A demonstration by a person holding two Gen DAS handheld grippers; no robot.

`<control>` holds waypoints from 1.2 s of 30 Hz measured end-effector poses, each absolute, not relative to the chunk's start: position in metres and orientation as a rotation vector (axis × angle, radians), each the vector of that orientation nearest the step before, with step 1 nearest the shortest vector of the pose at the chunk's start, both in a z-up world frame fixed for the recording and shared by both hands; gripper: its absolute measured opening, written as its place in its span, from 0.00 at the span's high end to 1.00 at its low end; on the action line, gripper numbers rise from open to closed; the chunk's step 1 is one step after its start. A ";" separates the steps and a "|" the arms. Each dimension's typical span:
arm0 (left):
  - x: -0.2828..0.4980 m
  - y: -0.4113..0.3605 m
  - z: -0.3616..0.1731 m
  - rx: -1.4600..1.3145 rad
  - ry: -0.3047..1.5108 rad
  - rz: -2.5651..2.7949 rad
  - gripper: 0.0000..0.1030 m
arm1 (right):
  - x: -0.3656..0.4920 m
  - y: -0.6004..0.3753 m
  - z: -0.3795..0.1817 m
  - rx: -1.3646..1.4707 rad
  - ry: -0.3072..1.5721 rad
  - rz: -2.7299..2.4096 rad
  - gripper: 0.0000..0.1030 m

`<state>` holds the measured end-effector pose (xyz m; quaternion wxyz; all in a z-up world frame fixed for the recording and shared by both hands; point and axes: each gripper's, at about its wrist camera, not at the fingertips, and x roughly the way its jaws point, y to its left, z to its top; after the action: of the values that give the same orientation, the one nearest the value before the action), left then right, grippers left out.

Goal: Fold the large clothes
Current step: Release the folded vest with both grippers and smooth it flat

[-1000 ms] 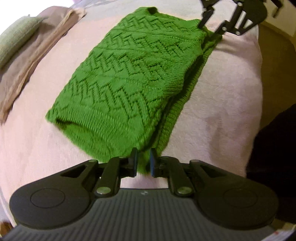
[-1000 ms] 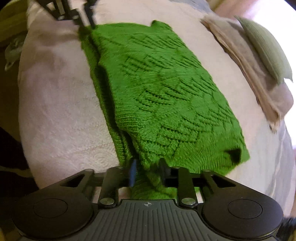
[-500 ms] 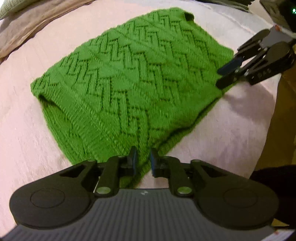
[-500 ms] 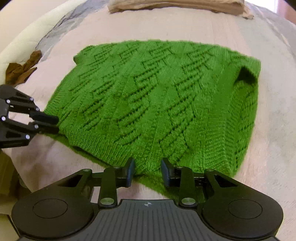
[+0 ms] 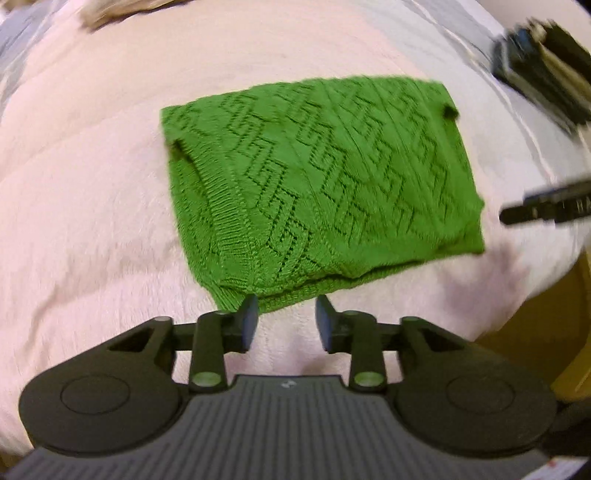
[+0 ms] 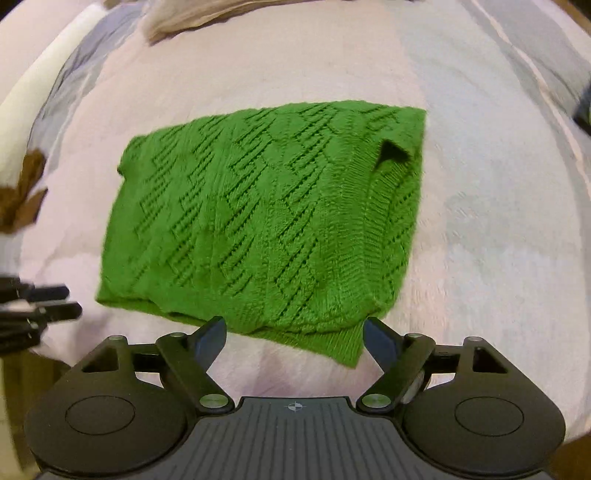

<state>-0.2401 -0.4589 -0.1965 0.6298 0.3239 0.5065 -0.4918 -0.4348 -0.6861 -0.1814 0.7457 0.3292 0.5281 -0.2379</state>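
Underneath everything: a bed with a pale pink fleecy blanket, soft nap, gently domed by the lens. Grey-striped bedding shows toward its far edges. A crumpled beige cloth lies at the head end, blurred.

Green knit sweater lies flat mid-bed, folded into a rough rectangle of doubled layers. Chunky yarn, openwork zigzag pattern across the body, ribbed band along one short side. A lower layer pokes out past the near edge as a small flap. One dark hollow at a far corner where the fold gapes.

Left claw: black plastic, flat blue-grey pads, jaws partly apart, having just been opening. Nothing between them; the sweater's near hem sits just beyond the tips, not pinched.

Right claw: same build, linkage arms splayed in a wide V, jaws spread far and having just been opening. Sweater's near edge lies between the tips in the view, but the pads do not press on it.

Each claw appears at the edge of the other's view, beside a short end of the sweater, motion-blurred.

Small brown crumpled thing at the bed's left margin; cannot tell what.
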 end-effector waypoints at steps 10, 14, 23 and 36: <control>-0.209 -0.460 -0.172 0.710 1.081 -1.246 0.21 | -0.420 -0.637 -0.158 0.751 1.121 -0.637 0.24; -0.175 -0.459 -0.174 0.751 1.038 -1.370 0.20 | -0.403 -0.602 -0.158 0.784 1.105 -0.748 0.24; -0.122 -0.450 -0.149 0.873 0.885 -1.644 0.16 | -0.364 -0.525 -0.126 0.848 1.052 -0.937 0.24; -0.106 -0.432 -0.164 1.162 0.399 -1.847 0.15 | -0.340 -0.453 -0.146 0.648 1.060 -0.881 0.24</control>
<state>-0.1055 -0.4324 -0.1637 0.4454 0.4690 0.1612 -0.7455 -0.3403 -0.4529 -0.1456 0.7238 0.2937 0.4803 -0.3990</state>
